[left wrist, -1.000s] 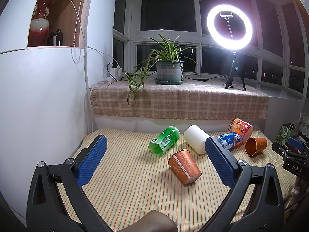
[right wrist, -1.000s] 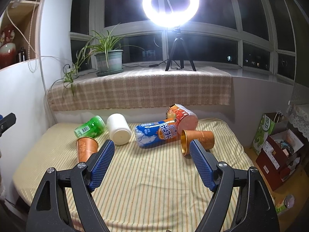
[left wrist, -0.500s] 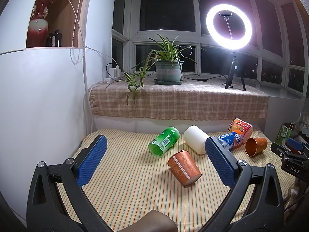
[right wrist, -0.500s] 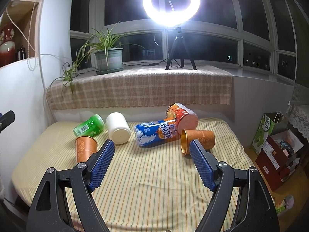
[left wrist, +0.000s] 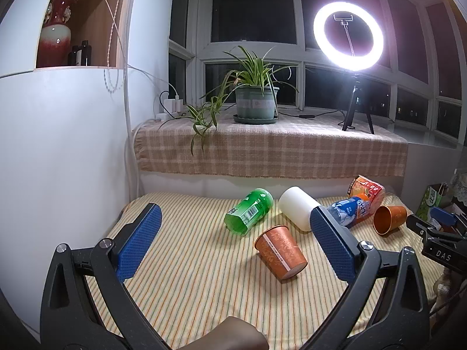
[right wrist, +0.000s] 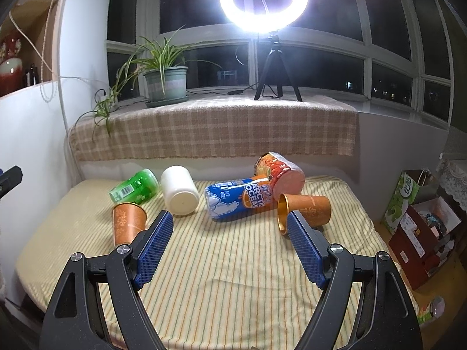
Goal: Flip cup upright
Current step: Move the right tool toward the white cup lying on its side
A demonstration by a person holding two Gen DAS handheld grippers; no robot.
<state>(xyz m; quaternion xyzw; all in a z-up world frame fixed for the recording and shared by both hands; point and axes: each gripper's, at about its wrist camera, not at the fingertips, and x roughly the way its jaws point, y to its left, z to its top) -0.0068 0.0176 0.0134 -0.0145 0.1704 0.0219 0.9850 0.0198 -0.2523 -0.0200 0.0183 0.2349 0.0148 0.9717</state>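
Note:
Several cups lie on their sides on a striped cloth: an orange patterned paper cup [left wrist: 280, 254] [right wrist: 128, 224], a green cup [left wrist: 248, 213] [right wrist: 134, 186], a white cup [left wrist: 298, 211] [right wrist: 179, 194], a blue-and-orange cup [left wrist: 351, 208] [right wrist: 239, 197], a red noodle cup [left wrist: 367, 187] [right wrist: 279, 169] and a copper cup [left wrist: 389, 219] [right wrist: 305, 208]. My left gripper [left wrist: 233, 236] is open and empty, held above the cloth before the orange paper cup. My right gripper [right wrist: 229, 240] is open and empty, before the blue-and-orange cup.
A sill with a checked cloth [left wrist: 271, 151] runs behind, holding a potted plant [left wrist: 255, 102] and a ring light on a tripod [left wrist: 348, 58]. A white cabinet wall [left wrist: 58, 145] stands left. Boxes [right wrist: 420, 227] sit on the floor at right.
Both grippers have drifted slightly; the view shifts a little. The cups have not moved and both grippers stay open.

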